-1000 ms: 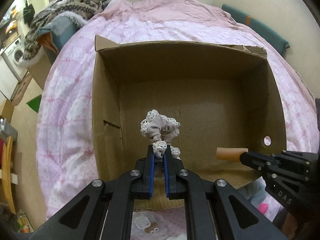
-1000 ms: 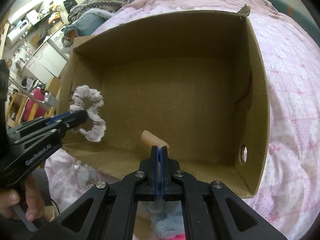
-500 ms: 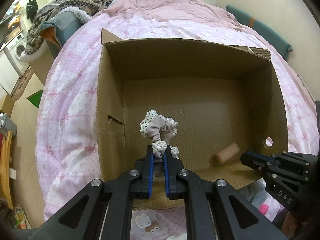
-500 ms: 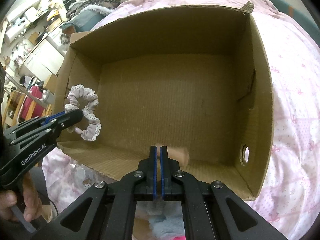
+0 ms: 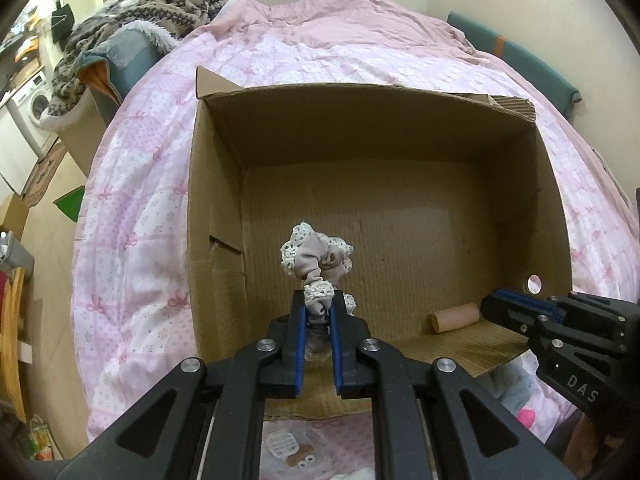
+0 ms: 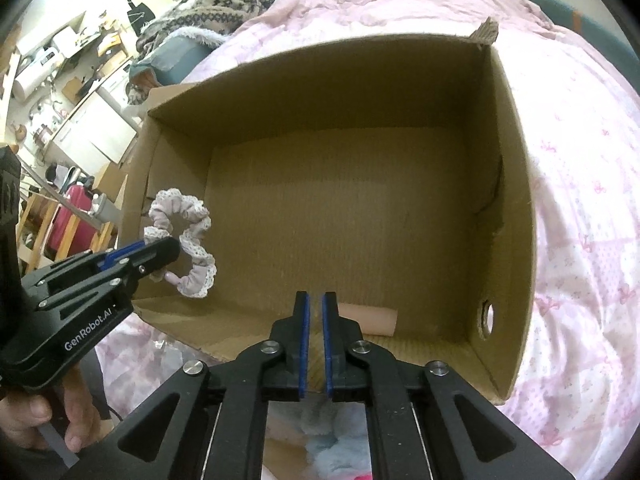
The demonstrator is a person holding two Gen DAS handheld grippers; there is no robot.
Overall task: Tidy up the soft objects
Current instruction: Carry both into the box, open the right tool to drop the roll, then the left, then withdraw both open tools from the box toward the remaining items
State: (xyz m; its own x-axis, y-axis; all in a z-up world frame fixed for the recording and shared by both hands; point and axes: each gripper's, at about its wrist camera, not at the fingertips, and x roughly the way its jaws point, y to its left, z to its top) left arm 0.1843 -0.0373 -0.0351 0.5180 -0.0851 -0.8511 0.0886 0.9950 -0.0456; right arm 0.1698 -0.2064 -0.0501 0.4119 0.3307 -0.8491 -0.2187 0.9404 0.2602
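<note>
A large open cardboard box (image 5: 216,208) lies on the pink bed, its opening facing me; it also shows in the right wrist view (image 6: 516,208). My left gripper (image 5: 318,300) is shut on a mauve lace-trimmed scrunchie (image 5: 316,256) and holds it above the box's near flap; the scrunchie also shows in the right wrist view (image 6: 188,240). A peach foam roller (image 5: 454,317) lies inside the box at the front right, also seen in the right wrist view (image 6: 370,319). My right gripper (image 6: 314,300) is slightly open and empty, just in front of the roller.
A pink quilt (image 5: 136,200) covers the bed around the box. A patterned blanket pile (image 5: 132,12) lies far left. Light blue and pink soft items (image 6: 324,436) lie below the grippers. A sticker-like item (image 5: 288,444) lies on the quilt near me.
My right gripper let go of the peach roller, which dropped onto the box floor, and the gripper has drawn back. My left gripper stays shut on the scrunchie.
</note>
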